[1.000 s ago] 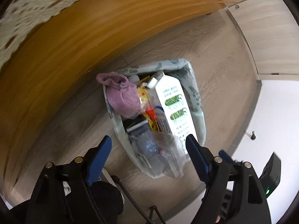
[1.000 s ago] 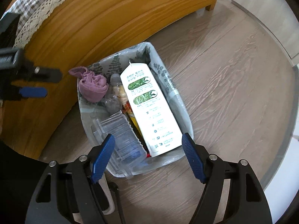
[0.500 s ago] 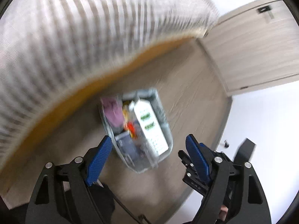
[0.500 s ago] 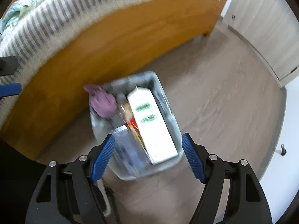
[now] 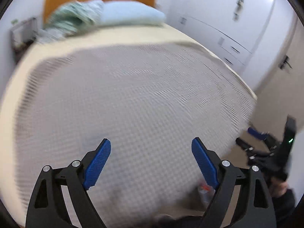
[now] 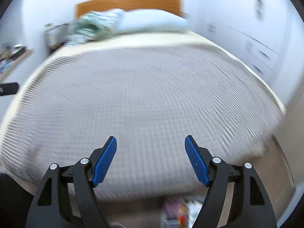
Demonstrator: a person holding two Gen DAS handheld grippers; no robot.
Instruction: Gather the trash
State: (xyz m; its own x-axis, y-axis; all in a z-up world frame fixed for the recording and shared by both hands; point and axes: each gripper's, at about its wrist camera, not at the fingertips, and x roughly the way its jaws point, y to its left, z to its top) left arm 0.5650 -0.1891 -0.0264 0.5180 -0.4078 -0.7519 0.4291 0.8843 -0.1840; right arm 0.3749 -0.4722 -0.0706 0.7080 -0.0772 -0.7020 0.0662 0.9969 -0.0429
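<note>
Over a checked bedspread, both claws empty: left gripper with jaws opening and nothing between the blue pads, right gripper spread wide, likewise bare. Down at the bottom edge of the right wrist view, just past the foot edge of the bed, a blurred glimpse of the trash bin, coloured scraps inside, standing on the floor; in the left wrist view only a smear of orange there, too blurred to name. Pillow and crumpled green bedding up at the head edge, against the wooden headboard. No loose trash to be made out on the bedspread through the motion blur. Probably a search step, judging by empty jaws and bin already holding items: best done by slowing the sweep enough for a sharp look, scanning edges and corners of the bed, keeping jaws wide until a piece sits squarely between the pads, and keeping the bin within easy reach.
</note>
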